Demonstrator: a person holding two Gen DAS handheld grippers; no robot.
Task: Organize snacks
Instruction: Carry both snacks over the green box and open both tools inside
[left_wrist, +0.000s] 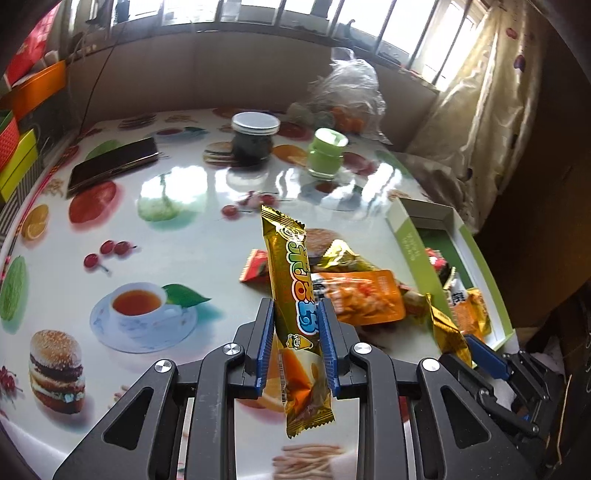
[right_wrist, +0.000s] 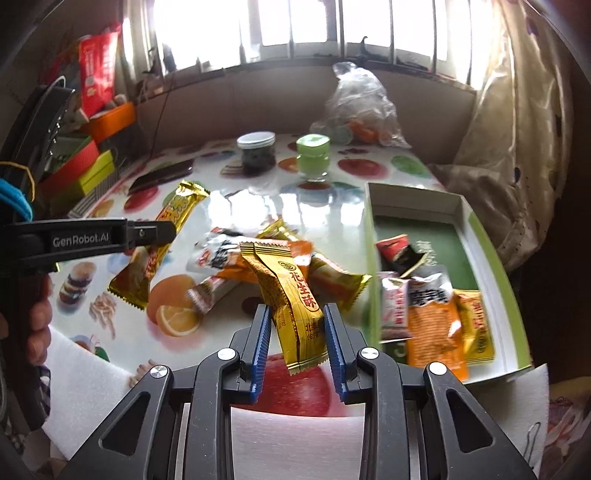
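Note:
My left gripper (left_wrist: 295, 306) is shut on a long gold snack bar (left_wrist: 291, 280) and holds it upright above the table; the bar also shows in the right wrist view (right_wrist: 162, 243). My right gripper (right_wrist: 297, 314) is shut on a gold peanut-candy packet (right_wrist: 291, 295), lifted over a loose pile of snacks (right_wrist: 236, 266) in mid-table. The pile shows in the left wrist view (left_wrist: 362, 295). A green-and-white box (right_wrist: 491, 258) to the right holds several packets (right_wrist: 432, 314). The right gripper and its packet (left_wrist: 447, 332) show in the left wrist view.
A dark jar with a white lid (left_wrist: 255, 136), a green lidded jar (left_wrist: 327, 151) and a dark flat case (left_wrist: 110, 166) stand on the fruit-print table (left_wrist: 177, 214). A clear plastic bag (right_wrist: 358, 107) sits at the back. Coloured boxes (right_wrist: 81, 166) stack at the left edge.

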